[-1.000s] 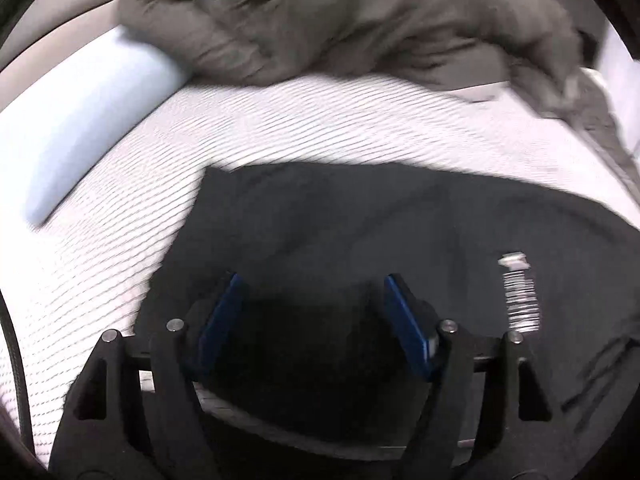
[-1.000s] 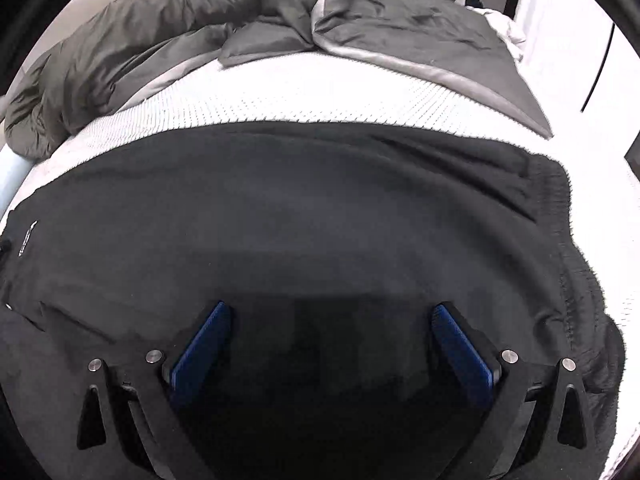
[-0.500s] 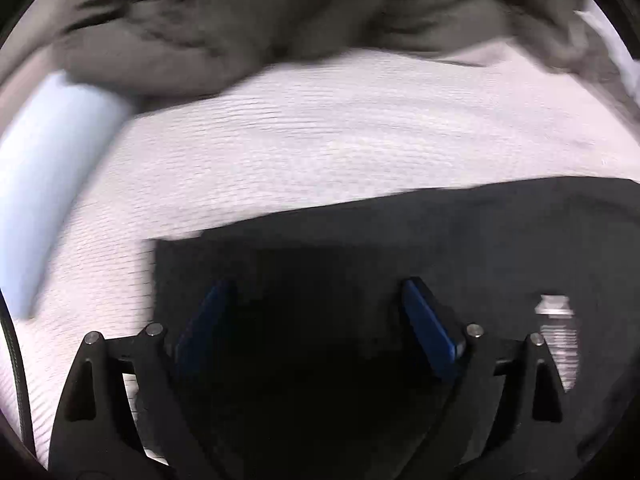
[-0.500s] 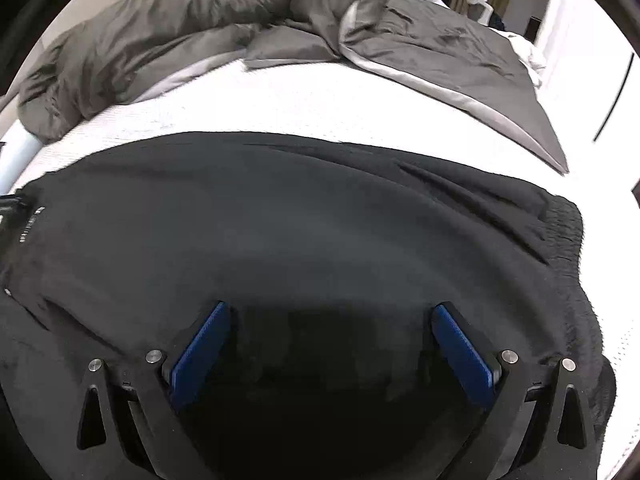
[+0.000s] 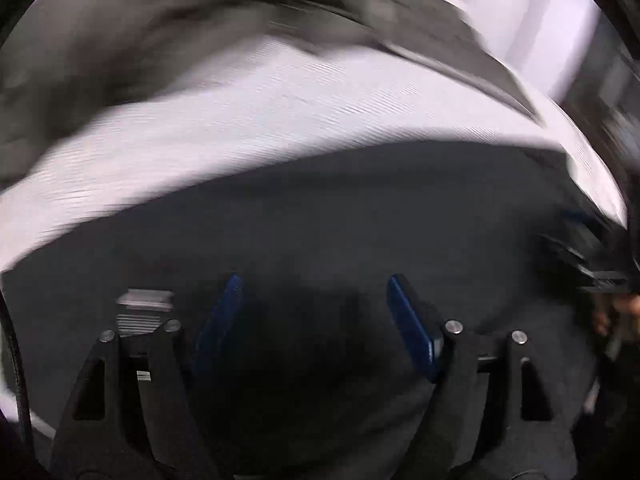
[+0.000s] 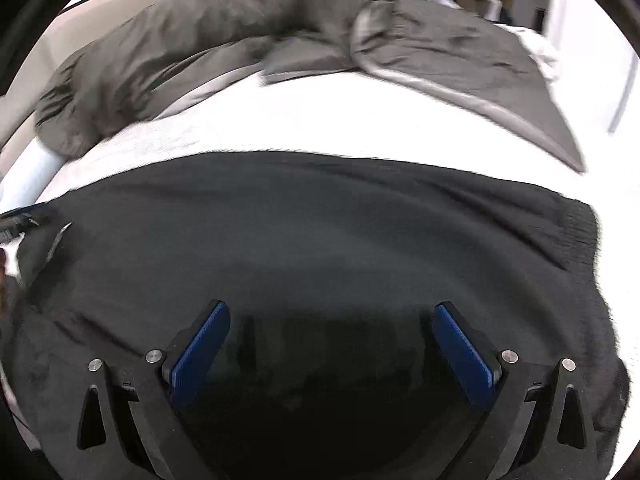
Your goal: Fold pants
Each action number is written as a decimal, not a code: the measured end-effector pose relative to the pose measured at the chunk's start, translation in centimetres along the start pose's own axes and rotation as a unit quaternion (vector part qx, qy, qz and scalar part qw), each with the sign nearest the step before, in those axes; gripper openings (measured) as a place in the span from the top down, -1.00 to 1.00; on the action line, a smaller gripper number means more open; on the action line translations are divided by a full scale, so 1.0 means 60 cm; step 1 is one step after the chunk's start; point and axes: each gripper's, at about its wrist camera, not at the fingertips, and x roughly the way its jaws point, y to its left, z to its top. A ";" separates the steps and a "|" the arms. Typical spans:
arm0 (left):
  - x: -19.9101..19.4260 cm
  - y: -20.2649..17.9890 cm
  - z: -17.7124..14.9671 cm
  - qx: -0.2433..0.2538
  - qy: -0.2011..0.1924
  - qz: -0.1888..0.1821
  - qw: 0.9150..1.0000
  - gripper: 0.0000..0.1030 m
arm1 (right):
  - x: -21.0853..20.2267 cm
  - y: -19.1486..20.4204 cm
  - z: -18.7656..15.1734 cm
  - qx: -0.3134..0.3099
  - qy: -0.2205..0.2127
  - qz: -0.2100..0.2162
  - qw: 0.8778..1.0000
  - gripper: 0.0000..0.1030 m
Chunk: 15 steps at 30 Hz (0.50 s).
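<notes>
Covering most of both wrist views, the bed point(image 6: 328, 128) with its white ribbed sheet is the largest item I see. A grey duvet point(image 6: 224, 28) lies bunched along the bed's far side, with one flat corner running out to the right in the right wrist view.

The black pants point(image 6: 320, 240) lie spread flat on the sheet, near side of the bed, crosswise to both cameras. Their ribbed waistband point(image 6: 576, 240) is at the right end in the right wrist view, and the fabric runs leftward out of the picture. In the left wrist view the pants point(image 5: 320, 220) fill the lower half; the picture is motion-blurred, so I cannot read fabric detail. A white printed label point(image 5: 140, 312) shows on the cloth, just left of the left finger.

My right gripper point(image 6: 330, 344) points down over the middle of the pants. Its blue pads point(image 6: 200, 348) stand wide apart and no fabric is pinched between them.

My left gripper point(image 5: 316, 320) also points down over the pants. Its jaws are closing, but the blue pads point(image 5: 412, 328) are apart with nothing clamped; cloth lies below the gap only.

At the right edge of the left wrist view, a dark blurred shape appears; I cannot tell what it is.
</notes>
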 end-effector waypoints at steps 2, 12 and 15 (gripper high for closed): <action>0.049 -0.054 -0.013 0.044 0.034 0.000 0.998 -0.43 | 0.014 0.022 -0.003 -0.022 0.014 0.005 1.000 -0.99; 0.012 0.087 -0.061 -0.022 0.029 0.091 0.995 -0.50 | -0.010 -0.120 -0.056 0.015 0.040 -0.141 0.989 -0.99; -0.006 0.107 -0.065 -0.040 0.022 0.105 0.993 -0.50 | -0.024 -0.165 -0.068 0.060 0.031 -0.115 0.991 -0.98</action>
